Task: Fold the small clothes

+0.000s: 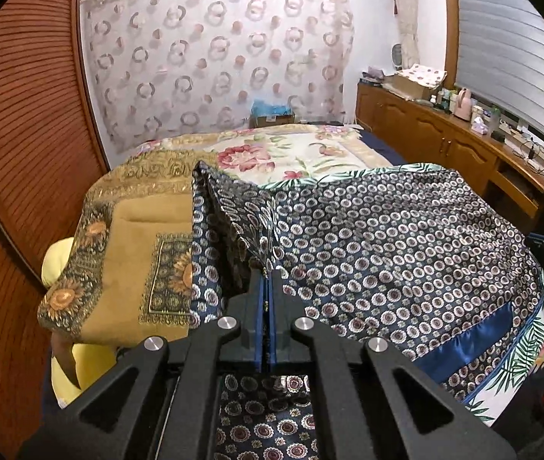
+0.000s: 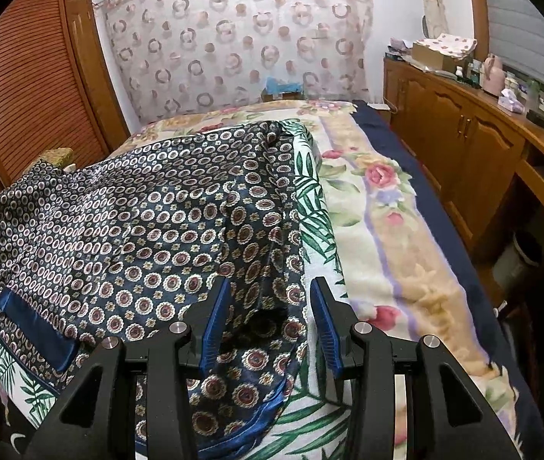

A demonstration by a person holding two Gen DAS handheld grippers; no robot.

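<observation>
A dark blue satin garment (image 1: 387, 245) with a ring-and-medallion print and blue trim lies spread on the bed. My left gripper (image 1: 266, 278) is shut on a fold of it and holds that edge raised, so the cloth peaks to the left. In the right wrist view the same garment (image 2: 138, 230) covers the left half of the bed. My right gripper (image 2: 268, 299) is open, its blue-padded fingers (image 2: 216, 322) standing over the garment's near right edge, with cloth lying between them.
The bed carries a floral blanket (image 2: 387, 211) and a leaf-print sheet (image 2: 310, 199). A brown sunflower-print cushion (image 1: 126, 260) sits at the left. A louvred wooden wardrobe (image 1: 15, 134) stands left, a wooden sideboard (image 2: 463, 134) with bottles right, and a curtain (image 1: 214, 57) behind.
</observation>
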